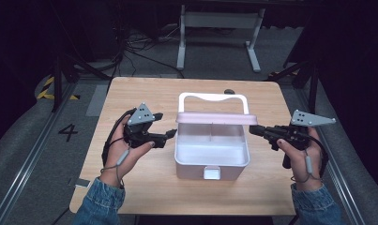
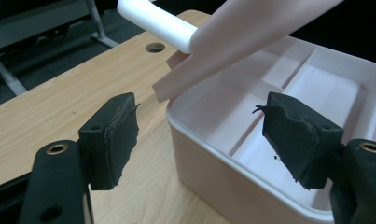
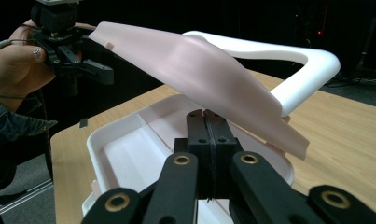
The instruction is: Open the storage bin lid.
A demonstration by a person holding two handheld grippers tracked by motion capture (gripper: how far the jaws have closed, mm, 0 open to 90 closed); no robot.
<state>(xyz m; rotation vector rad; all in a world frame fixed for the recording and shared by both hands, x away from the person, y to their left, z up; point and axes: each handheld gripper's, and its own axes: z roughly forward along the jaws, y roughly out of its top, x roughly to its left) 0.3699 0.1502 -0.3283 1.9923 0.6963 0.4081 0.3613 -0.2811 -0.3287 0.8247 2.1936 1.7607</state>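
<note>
A pale pink box [image 1: 196,171] with inner dividers sits mid-table, its lid [image 1: 215,118] tilted up and a white handle [image 1: 213,97] behind it. My left gripper [image 1: 170,133] is open at the box's left side. In the left gripper view it [image 2: 204,135] straddles the box's wall [image 2: 209,168], one pad outside and one over the inside, below the lid [image 2: 251,32]. My right gripper [image 1: 252,130] is shut, its tips at the lid's right edge. In the right gripper view the closed jaws [image 3: 206,123] sit just under the raised lid [image 3: 199,65], above the box [image 3: 111,144].
The wooden table [image 1: 144,93] has a small hole [image 1: 229,91] near its far edge. A white latch [image 1: 211,172] sits on the box's front. Behind the table stands a white frame [image 1: 219,28] among floor cables. Dark rails run along both sides.
</note>
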